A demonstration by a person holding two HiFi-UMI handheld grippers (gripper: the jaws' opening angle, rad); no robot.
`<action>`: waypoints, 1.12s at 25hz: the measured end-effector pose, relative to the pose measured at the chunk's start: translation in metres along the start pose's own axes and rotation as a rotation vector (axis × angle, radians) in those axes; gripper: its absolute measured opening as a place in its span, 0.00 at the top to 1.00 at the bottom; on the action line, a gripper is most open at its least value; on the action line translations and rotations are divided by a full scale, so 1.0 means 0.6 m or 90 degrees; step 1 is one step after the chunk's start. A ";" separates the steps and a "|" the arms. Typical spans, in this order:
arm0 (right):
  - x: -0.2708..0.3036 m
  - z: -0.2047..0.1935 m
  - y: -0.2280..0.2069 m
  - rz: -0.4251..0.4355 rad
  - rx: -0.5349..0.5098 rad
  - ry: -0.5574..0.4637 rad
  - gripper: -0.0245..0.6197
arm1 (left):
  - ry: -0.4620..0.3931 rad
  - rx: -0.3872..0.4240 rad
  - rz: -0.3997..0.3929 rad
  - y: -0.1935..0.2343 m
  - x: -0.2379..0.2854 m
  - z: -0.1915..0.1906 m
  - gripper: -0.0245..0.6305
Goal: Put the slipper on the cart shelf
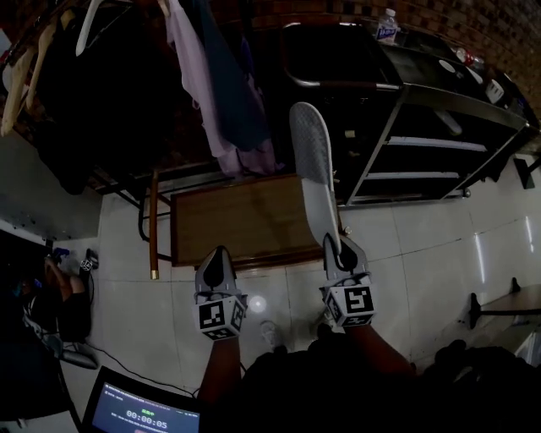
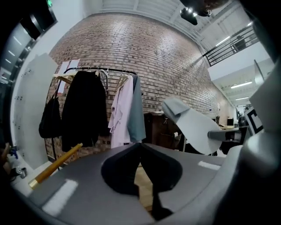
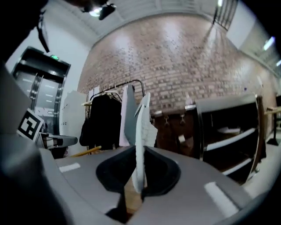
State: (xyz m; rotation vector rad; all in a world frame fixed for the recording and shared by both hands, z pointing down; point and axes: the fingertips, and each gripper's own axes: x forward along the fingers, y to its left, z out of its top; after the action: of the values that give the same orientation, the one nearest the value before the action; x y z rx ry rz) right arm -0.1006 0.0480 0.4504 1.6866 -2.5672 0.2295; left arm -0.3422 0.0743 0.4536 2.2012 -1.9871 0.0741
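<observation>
R gripper (image 1: 340, 252), ctr-right of head view, is clamped on one end of the grey slipper (image 1: 313, 161). The slipper sits edge-on btwn the jaws and sticks up toward frame top. Black cart (image 1: 397, 106) w/ its shelves is at upper right; slipper not on it yet. L gripper (image 1: 215, 269), lower ctr: jaws together, nothing held.

You face a brick wall (image 2: 145, 52) with a clothes rack (image 2: 88, 69) hung with coats (image 2: 83, 110). Below you, a pale tiled floor (image 1: 423, 245) carries a wooden table (image 1: 245, 220). A ceiling light (image 3: 94, 12) shines overhead.
</observation>
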 end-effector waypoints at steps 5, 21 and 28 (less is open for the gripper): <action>-0.035 0.149 0.025 -0.028 -0.094 -0.155 0.91 | -0.040 0.005 -0.021 -0.002 0.004 0.060 0.95; -0.057 0.198 0.014 -0.048 -0.122 -0.204 0.90 | -0.079 0.062 -0.108 -0.102 0.013 0.120 0.95; -0.061 0.188 -0.026 -0.066 -0.114 -0.192 0.90 | -0.063 0.054 -0.113 -0.126 0.029 0.103 0.95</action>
State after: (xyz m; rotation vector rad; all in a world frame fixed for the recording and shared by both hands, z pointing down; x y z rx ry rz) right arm -0.0679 0.0576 0.3358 1.9037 -2.5900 -0.2725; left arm -0.2703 0.0543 0.3879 2.4710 -1.8586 0.0263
